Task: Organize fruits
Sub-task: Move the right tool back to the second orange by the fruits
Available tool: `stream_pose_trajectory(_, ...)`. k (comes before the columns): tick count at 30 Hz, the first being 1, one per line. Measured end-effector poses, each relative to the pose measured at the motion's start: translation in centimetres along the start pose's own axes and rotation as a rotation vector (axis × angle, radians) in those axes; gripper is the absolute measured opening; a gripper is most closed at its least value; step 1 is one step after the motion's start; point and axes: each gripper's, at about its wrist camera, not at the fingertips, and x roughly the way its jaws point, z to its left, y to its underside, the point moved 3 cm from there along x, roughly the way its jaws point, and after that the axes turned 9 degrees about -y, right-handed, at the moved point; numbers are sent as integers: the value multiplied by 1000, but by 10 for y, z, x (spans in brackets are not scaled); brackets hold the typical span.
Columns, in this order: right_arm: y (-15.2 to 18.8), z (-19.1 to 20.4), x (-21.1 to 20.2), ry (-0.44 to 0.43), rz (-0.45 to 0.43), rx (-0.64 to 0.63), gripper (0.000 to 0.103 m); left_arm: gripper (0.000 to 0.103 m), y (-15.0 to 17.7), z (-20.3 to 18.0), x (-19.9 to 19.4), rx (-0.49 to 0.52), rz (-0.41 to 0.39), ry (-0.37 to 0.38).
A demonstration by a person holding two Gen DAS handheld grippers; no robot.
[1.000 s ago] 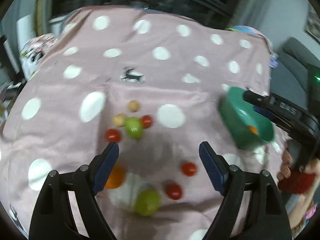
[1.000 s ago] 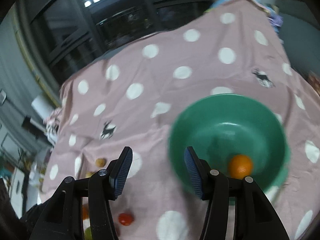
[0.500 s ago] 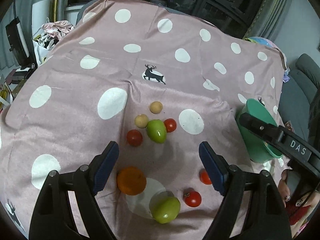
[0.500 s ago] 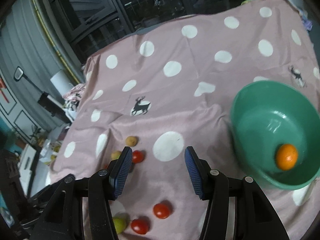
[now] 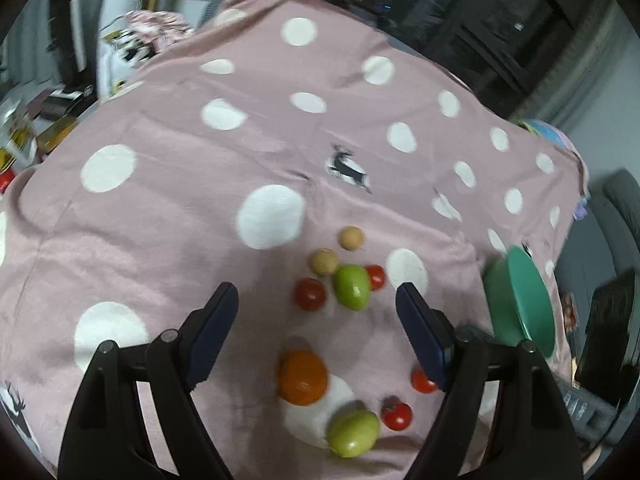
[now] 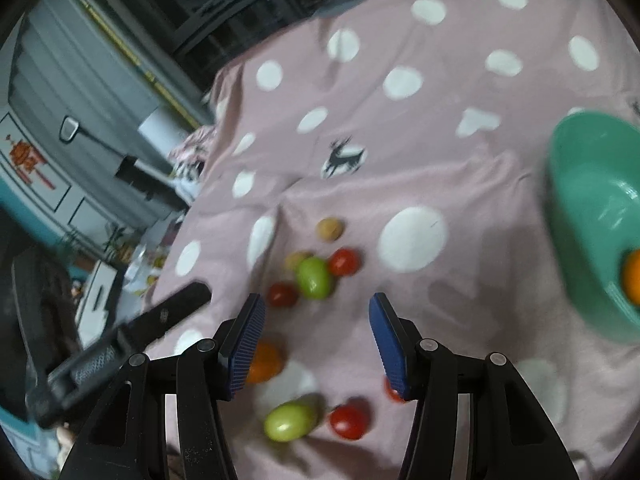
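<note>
On the pink polka-dot cloth (image 5: 168, 208) covering the desk, loose fruit lies in two clusters. The far one holds a green fruit (image 5: 352, 287), two tan balls and two tomatoes; the near one holds an orange (image 5: 303, 377), a second green fruit (image 5: 353, 433) and two more tomatoes. The green bowl (image 6: 592, 216) stands at the right with one orange (image 6: 633, 277) inside. The left hand-held gripper (image 5: 316, 336) has just narrowed slightly yet stands apart and empty; the right hand-held gripper (image 6: 316, 348) is also apart, gripping nothing
</note>
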Motion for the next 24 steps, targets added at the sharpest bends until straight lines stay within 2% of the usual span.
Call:
stream_pose_trajectory(7, 24, 21, 44, -94, 172, 0, 55, 80, -5, 11, -3, -54, -2, -20)
stream_pose_trajectory(10, 31, 29, 58, -84, 177, -33, 55, 80, -5, 12, -2, -55, -2, -20)
stream_pose_trajectory(15, 42, 32, 83, -119, 240, -37, 55, 80, -5, 11, -2, -43, -3, -26)
stream_pose_trajectory(18, 46, 31, 91, -98, 259, -44, 54, 80, -5, 10, 0, -35, 2, -27)
stream_pose_trajectory(22, 50, 30, 100, -107, 282, -48, 45, 79, -3, 7, 1, -25, 6, -25)
stream_pose_trajectory(24, 52, 30, 100, -107, 279, -54, 45, 79, -2, 5, 1, -21, 7, -21)
